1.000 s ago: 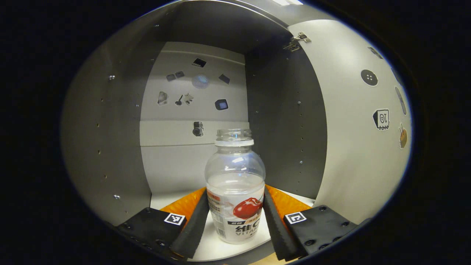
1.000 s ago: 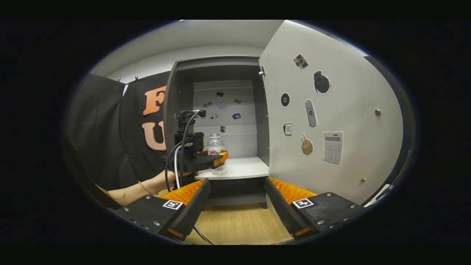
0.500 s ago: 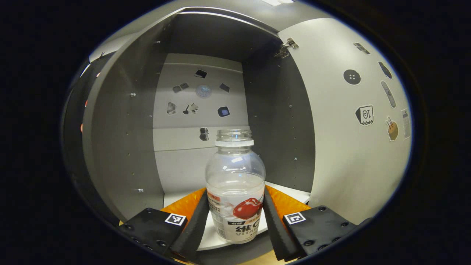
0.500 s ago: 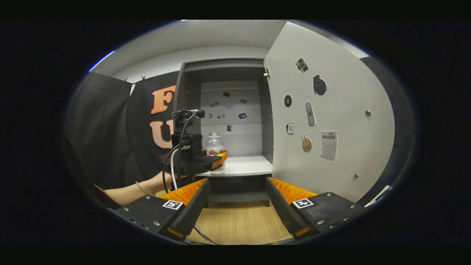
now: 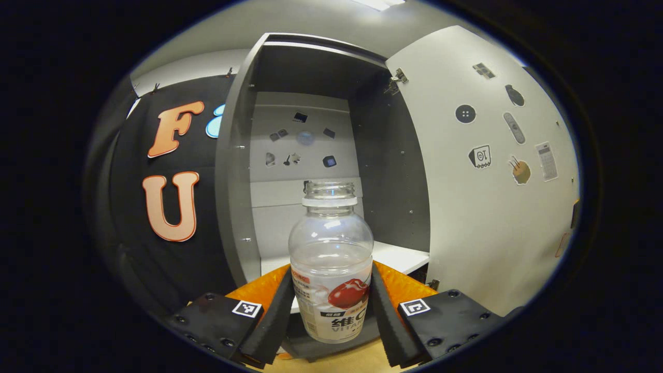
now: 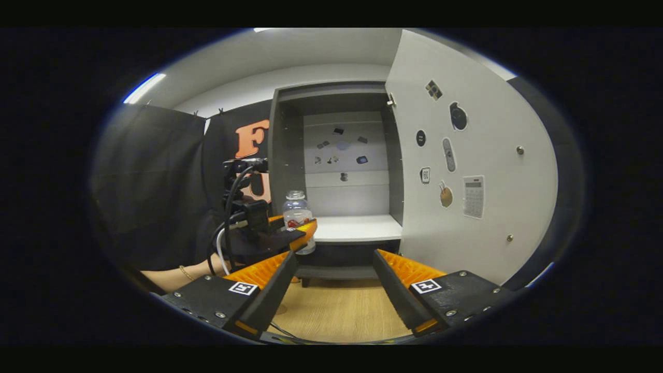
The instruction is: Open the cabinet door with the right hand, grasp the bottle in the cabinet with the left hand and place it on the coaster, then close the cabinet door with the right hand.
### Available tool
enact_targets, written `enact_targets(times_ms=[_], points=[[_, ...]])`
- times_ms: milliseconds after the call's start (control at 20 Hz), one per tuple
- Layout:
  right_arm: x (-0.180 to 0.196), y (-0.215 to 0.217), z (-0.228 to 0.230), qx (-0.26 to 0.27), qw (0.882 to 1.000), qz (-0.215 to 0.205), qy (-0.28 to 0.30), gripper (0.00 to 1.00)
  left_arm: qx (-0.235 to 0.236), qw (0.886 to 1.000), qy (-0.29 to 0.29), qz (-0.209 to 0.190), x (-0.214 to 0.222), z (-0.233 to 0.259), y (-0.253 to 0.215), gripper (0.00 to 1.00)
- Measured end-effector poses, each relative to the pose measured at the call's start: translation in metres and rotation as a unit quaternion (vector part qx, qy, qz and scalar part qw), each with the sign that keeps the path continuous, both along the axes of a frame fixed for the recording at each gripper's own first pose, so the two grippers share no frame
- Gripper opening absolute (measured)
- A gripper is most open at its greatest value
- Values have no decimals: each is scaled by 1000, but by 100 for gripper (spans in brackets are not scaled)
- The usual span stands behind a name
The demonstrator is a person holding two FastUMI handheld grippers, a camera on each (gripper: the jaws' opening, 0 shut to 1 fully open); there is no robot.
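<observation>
A clear capless bottle (image 5: 331,264) with a cherry label sits between the fingers of my left gripper (image 5: 330,305), which is shut on its lower half. The bottle hangs in front of the cabinet (image 5: 311,155), outside its opening and clear of the white shelf (image 5: 399,256). The right gripper view has the same bottle (image 6: 298,217) held by the left gripper (image 6: 300,235) to the left of the cabinet (image 6: 342,171). The door (image 6: 466,160) stands swung wide to the right. Low in that view, over the wooden floor, my right gripper (image 6: 331,282) is open and holds nothing.
The open door (image 5: 487,171) carries several stickers and two small knobs (image 6: 519,150). A person's hand and forearm (image 6: 181,272) with cables hold the left gripper. Black cloth wall (image 6: 150,181) lies left of the cabinet. Wooden floor (image 6: 336,311) spreads in front.
The left gripper has drawn back out of the cabinet with the bottle, lifting it off the shelf. The right gripper has shifted slightly, staying open.
</observation>
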State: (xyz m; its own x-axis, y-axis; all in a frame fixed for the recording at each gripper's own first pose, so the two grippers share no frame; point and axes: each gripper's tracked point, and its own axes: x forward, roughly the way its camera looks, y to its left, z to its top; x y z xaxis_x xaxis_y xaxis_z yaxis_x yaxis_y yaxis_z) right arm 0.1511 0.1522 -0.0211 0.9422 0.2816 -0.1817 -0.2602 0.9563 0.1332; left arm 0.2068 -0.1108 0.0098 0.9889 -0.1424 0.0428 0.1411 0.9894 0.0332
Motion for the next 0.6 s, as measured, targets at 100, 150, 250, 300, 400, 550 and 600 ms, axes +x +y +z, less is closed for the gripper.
enact_targets(times_ms=[100,150,250,300,400,550,600], points=[[-2,8,-2,-4,1000,2,-2,92,-5,1000,7,2,-17,-12,8,82],[-3,14,-4,-8,1000,3,-2,92,-12,1000,9,0,-26,-17,13,82],[-3,22,-9,-23,1000,-3,-2,92,-18,1000,17,3,-42,-33,24,82],[-2,25,-13,-31,999,-12,-2,92,-18,1000,22,4,-50,-41,31,82],[-3,34,-15,-41,999,-23,-10,93,-15,1000,25,6,-64,-58,43,82],[-7,50,-21,-27,999,-41,-7,92,-16,1000,23,4,-87,-83,57,82],[-10,54,-22,-18,999,-44,-1,92,-16,1000,24,2,-95,-93,61,82]])
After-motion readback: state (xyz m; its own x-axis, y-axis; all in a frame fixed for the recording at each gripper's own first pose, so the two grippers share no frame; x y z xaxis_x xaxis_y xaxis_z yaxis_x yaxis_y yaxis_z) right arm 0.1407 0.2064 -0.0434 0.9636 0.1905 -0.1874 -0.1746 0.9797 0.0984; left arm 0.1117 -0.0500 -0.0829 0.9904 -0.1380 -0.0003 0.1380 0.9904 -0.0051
